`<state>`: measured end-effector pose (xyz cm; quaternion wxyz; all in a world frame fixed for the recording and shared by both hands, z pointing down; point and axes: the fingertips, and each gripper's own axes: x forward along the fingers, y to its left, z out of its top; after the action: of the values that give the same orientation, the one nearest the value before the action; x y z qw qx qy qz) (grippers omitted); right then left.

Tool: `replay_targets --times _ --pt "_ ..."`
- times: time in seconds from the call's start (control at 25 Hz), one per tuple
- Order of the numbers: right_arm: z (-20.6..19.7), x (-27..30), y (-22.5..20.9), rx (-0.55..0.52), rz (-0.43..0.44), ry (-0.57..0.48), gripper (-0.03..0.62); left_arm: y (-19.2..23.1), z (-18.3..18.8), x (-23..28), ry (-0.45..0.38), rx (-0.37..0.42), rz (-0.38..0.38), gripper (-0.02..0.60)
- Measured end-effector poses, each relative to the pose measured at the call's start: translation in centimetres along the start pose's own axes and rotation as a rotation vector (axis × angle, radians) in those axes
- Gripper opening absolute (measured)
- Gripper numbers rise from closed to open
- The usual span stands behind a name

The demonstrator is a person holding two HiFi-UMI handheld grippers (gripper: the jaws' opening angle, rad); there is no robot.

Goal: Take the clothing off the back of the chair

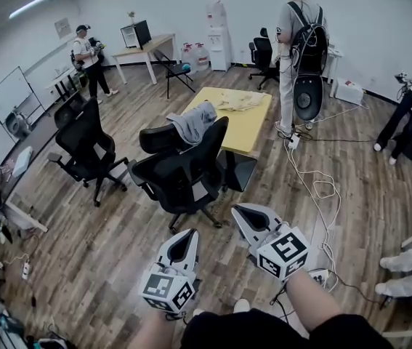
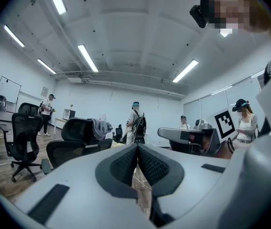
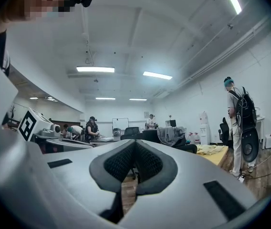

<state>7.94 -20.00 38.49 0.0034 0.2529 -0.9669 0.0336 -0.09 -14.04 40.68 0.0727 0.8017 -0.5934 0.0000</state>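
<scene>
A grey garment (image 1: pixel 193 121) hangs over the backrest of a black office chair (image 1: pixel 184 171) beside a yellow table (image 1: pixel 243 126). Both grippers are held level, short of the chair and apart from it. The left gripper (image 1: pixel 188 235) is shut with nothing between its pads. The right gripper (image 1: pixel 243 214) is shut and empty too. In the left gripper view the closed jaws (image 2: pixel 136 152) point toward the chair (image 2: pixel 75 140) and the garment (image 2: pixel 100 127). The right gripper view shows its closed jaws (image 3: pixel 135 149), with the garment (image 3: pixel 171 135) farther off to the right.
A second black chair (image 1: pixel 82 145) stands to the left. A pale cloth (image 1: pixel 238 100) lies on the yellow table. A person with a backpack (image 1: pixel 298 49) stands behind the table. Cables (image 1: pixel 323 189) trail over the wooden floor at right, near someone's legs (image 1: pixel 409 262).
</scene>
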Motion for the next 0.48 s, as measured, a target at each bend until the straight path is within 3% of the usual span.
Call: replay_targets --times 0.48 --pt "0.5 1.1 -0.4 -0.003 0.018 -0.007 0.012 -0.1 0.3 0.8 -0.001 0.006 0.007 0.018"
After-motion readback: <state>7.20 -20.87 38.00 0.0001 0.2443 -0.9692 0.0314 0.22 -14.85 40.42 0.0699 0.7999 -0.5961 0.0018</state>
